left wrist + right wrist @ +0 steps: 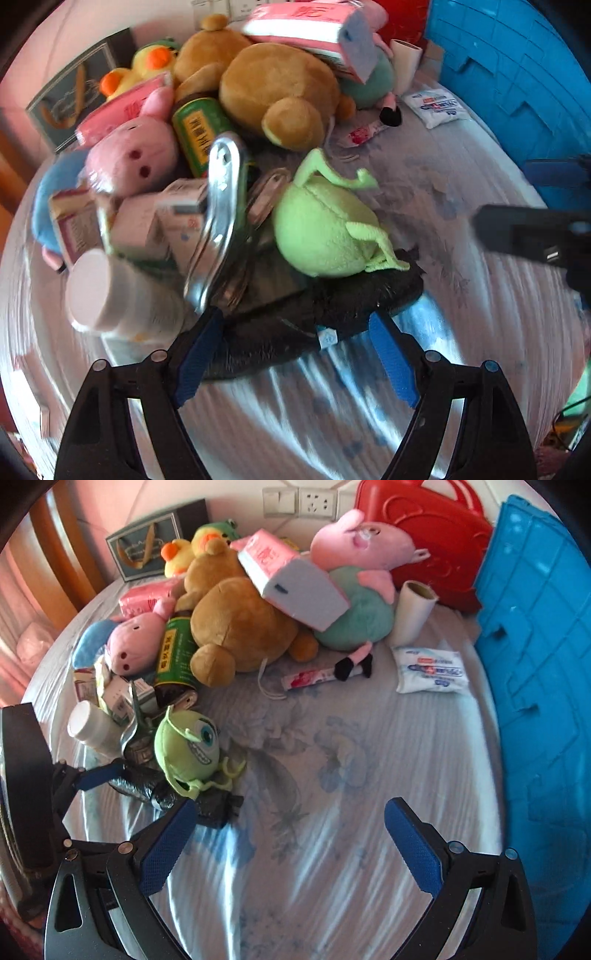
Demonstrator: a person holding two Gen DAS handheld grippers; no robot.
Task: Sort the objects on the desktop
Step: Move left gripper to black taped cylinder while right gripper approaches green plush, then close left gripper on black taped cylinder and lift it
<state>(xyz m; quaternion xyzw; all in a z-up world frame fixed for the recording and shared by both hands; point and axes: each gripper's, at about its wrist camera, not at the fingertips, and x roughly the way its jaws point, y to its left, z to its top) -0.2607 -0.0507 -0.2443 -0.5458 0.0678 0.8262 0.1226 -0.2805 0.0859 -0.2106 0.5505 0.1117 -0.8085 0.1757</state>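
Observation:
My left gripper (295,350) is open, its blue pads (195,362) standing on either side of the near edge of a crumpled black plastic bag (325,310). A green one-eyed plush (325,229) lies on that bag, just beyond the fingertips. To its left a shiny metal tool (221,214) leans over small cartons (162,221) and a white bottle (107,291). My right gripper (291,845) is open above bare sheet, to the right of the green plush (188,749) and the black bag (147,786), with nothing between its fingers.
A heap at the back holds a brown bear (240,631), pig plushes (362,554), a green can (173,657), tissue packs (295,587) and a yellow duck (177,554). A blue crate (535,664) walls the right side, a red bag (424,535) behind. Wipes (428,668) and a roll (412,613) lie nearby.

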